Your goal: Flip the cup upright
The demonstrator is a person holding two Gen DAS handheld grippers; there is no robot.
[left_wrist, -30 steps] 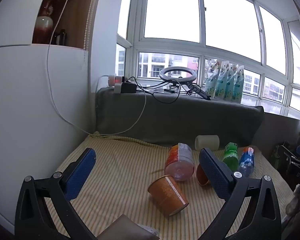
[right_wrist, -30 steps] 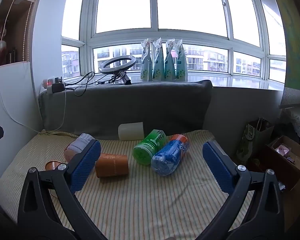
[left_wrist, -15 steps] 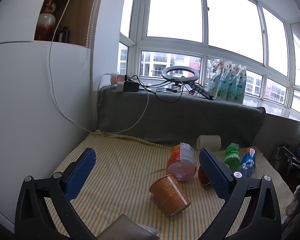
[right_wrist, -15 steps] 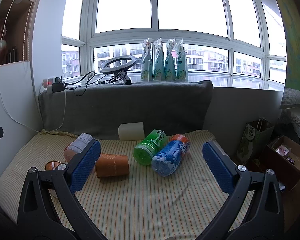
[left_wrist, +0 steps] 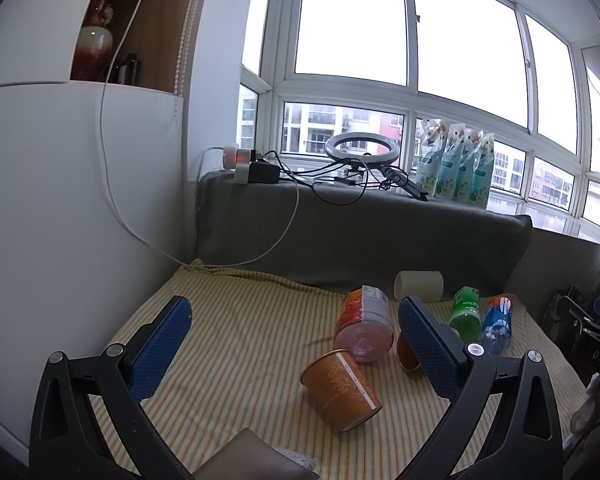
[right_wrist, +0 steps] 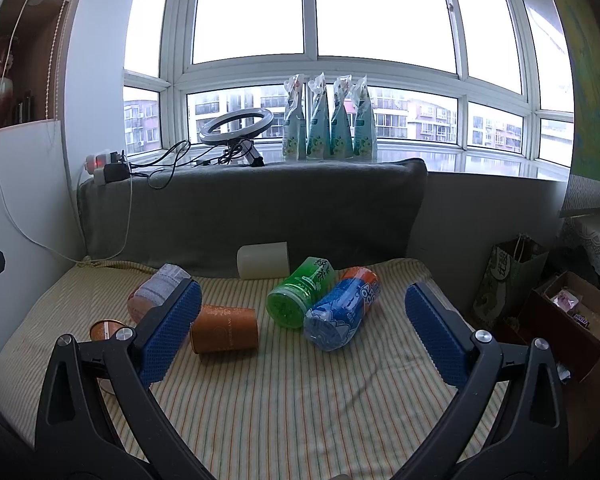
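Observation:
Several cups lie on their sides on a striped cloth (left_wrist: 236, 344). In the left wrist view an orange paper cup (left_wrist: 340, 390) lies nearest, with a pink-orange cup (left_wrist: 365, 326) behind it. In the right wrist view a second orange paper cup (right_wrist: 225, 334), a green cup (right_wrist: 302, 292), a blue cup (right_wrist: 342, 314) and a white cup (right_wrist: 264, 261) lie in a group. My left gripper (left_wrist: 296, 344) is open and empty, above the cloth. My right gripper (right_wrist: 302, 334) is open and empty, short of the green and blue cups.
A grey cushion (right_wrist: 260, 212) backs the cloth, with a ring light (right_wrist: 236, 126), cables and several pouches (right_wrist: 330, 120) on the sill. A white cabinet (left_wrist: 60, 200) stands at the left. Boxes and a paper bag (right_wrist: 508, 276) stand at the right. A brown object (left_wrist: 252, 460) lies at the near edge.
The left wrist view has shifted slightly, so the cups sit a little lower and to the right of before. The right gripper has barely moved. Both stay open.

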